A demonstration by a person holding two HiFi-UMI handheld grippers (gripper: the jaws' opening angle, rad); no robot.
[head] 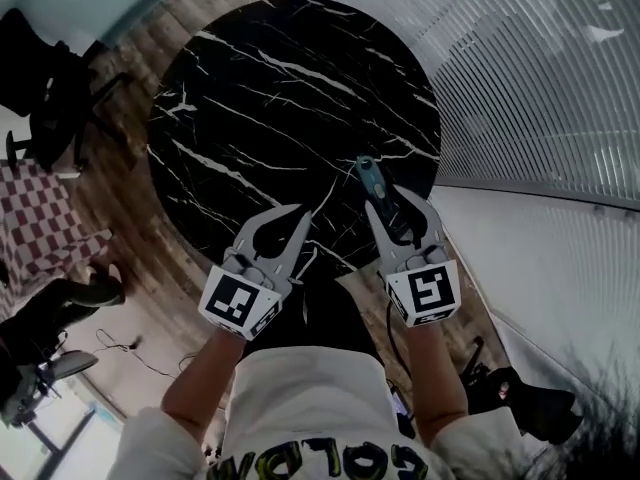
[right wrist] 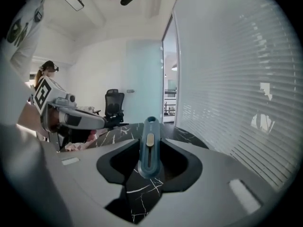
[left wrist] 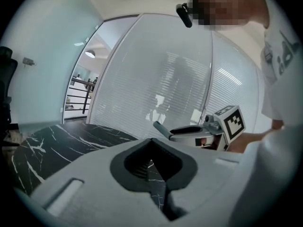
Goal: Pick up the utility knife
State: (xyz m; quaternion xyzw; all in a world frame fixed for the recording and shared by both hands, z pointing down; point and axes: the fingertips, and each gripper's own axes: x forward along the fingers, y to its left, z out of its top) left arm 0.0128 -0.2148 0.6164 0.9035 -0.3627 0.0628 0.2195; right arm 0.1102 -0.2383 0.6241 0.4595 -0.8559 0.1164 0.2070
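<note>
Knife: one slim slate-blue plastic utility knife (right wrist: 148,148) with a pale slider along its body; no blade can be seen.
Where: clamped between the jaws of the grey right gripper (head: 392,208), pointing out past their tips, held off the round black marble counter (head: 260,88).
Grippers: two; the grey left gripper (head: 296,214) is closed and empty.
Counter: one, white-veined.

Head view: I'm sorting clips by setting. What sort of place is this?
Probably an office or meeting area: a round black marble-look table, a glass partition covered with slatted blinds, and a black office chair further back.
</note>
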